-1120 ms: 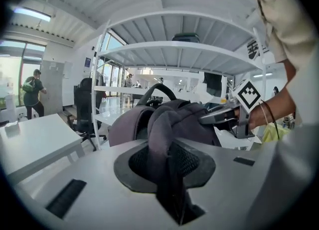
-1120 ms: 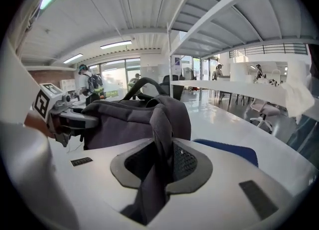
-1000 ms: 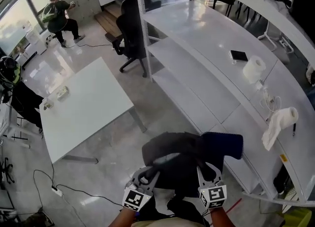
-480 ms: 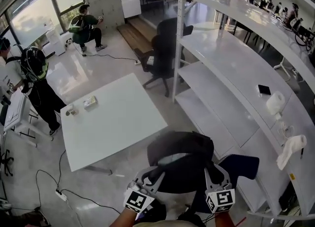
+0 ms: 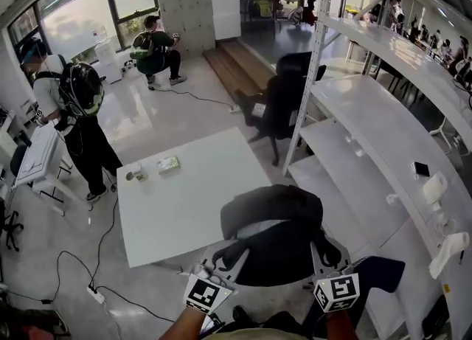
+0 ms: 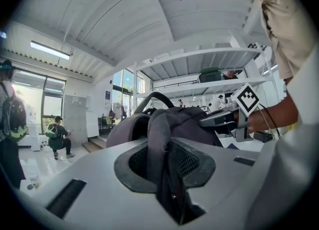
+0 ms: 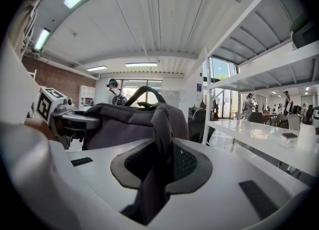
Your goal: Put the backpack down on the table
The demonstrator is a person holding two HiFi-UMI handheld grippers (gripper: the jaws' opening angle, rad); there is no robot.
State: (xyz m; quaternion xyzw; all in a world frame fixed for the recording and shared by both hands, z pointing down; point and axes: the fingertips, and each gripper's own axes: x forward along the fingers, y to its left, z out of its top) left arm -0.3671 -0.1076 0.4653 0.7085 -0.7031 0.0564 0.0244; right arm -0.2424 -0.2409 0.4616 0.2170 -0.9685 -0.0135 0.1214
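- The backpack [image 5: 276, 231] hangs in the air between the two grippers. It is not yet over the table [image 5: 177, 206], which lies at its 10 o'clock.
- The left gripper [image 5: 237, 251] is clenched on one strap [image 6: 160, 139], and the right gripper [image 5: 321, 248] is clenched on the other strap [image 7: 162, 124].
- Each hold is only a thin fold of webbing. If the bag swings, I judge that a strap could slide through the pads. Losing one would tip the bag towards the floor.
- The table's near edge sits at the bag's 9 o'clock. Lowered too soon, the bag could land half on that edge and slip off.
- A box [image 5: 168, 163] and a small round item [image 5: 134, 175] lie on the table's far part, at 11 o'clock. An overlong reach could knock them.
- The shelves [image 5: 346, 176] stand close at 2 o'clock, so a wide swing might clip them.
- A cable [image 5: 96, 287] trails on the floor at 8 o'clock and could catch a foot on the way round.
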